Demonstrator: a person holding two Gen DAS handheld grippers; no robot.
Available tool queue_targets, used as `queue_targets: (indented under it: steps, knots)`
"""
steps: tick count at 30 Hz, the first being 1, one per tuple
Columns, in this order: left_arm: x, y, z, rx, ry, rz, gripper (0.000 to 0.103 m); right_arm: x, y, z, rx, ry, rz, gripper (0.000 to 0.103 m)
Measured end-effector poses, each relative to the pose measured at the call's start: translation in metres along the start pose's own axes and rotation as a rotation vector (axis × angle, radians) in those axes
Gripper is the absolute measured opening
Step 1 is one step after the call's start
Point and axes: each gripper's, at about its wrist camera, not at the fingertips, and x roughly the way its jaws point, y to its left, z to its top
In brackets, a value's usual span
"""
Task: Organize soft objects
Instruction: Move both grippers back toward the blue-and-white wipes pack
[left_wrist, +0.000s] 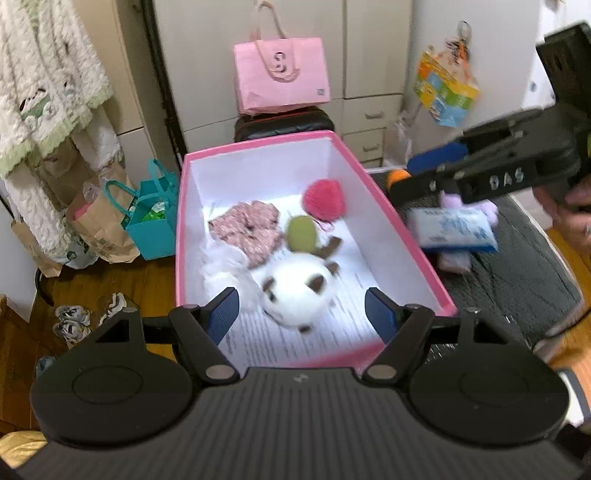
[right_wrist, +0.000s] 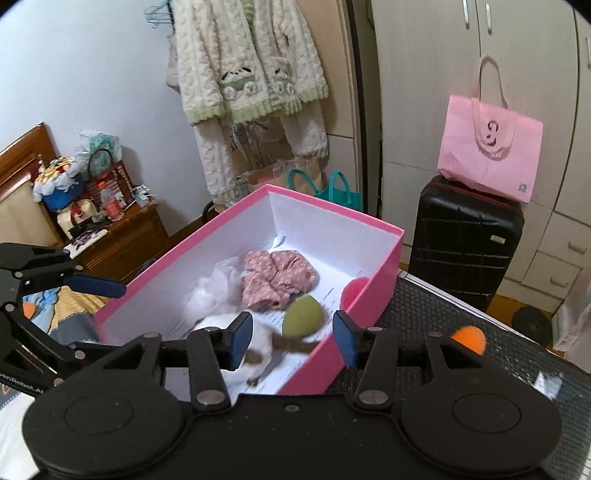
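We take the pink box (left_wrist: 388, 206) as our landmark. It stands open on a dark worktop (left_wrist: 517, 280), and its white floor holds several soft things. Nearest to us in the left wrist view lies a white plush toy (left_wrist: 295, 291) with brown patches. Just behind it, touching it, is a green ball (left_wrist: 302, 233). Left of the ball lies a folded pink cloth (left_wrist: 247, 229), and beside this cloth, against the left wall of the box, some white fluff (left_wrist: 221, 266). Toward the far right corner of the box sits a red pompom (left_wrist: 324, 201).

Our left claw (left_wrist: 301, 319) hangs over the near end of the box. Its jaws stand wide apart and hold nothing; the plush toy is seen between them but lower, on the box floor.

Our right claw (right_wrist: 293, 343) is above the near right wall of the box. Its jaws are partly open and empty.

Outside the box, on the worktop to its right, we see a blue and white packet (left_wrist: 452, 230), a lilac soft toy (left_wrist: 491, 210) partly hidden behind the right claw, and an orange ball (right_wrist: 468, 338). Behind the box stands a black suitcase (right_wrist: 465, 240) with a pink bag (right_wrist: 487, 147) on top.
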Motion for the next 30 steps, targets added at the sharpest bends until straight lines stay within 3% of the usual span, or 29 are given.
queue_targets:
  steps: [5,17,24,30]
  knots:
    - [-0.019,-0.027,-0.018,0.072,0.020,0.010,0.075,-0.039,0.013,-0.018,-0.034,-0.027,0.014,0.054]
    - [-0.072,-0.071,-0.040,0.171,-0.034,0.019,0.078,-0.121,0.050,-0.062,-0.142,-0.131,-0.011,0.055]
    - [-0.089,-0.108,-0.056,0.265,-0.064,-0.012,0.082,-0.156,0.071,-0.090,-0.226,-0.159,-0.082,0.057]
    - [-0.094,-0.145,-0.065,0.324,-0.084,-0.070,0.085,-0.177,0.071,-0.118,-0.209,-0.170,-0.091,0.058]
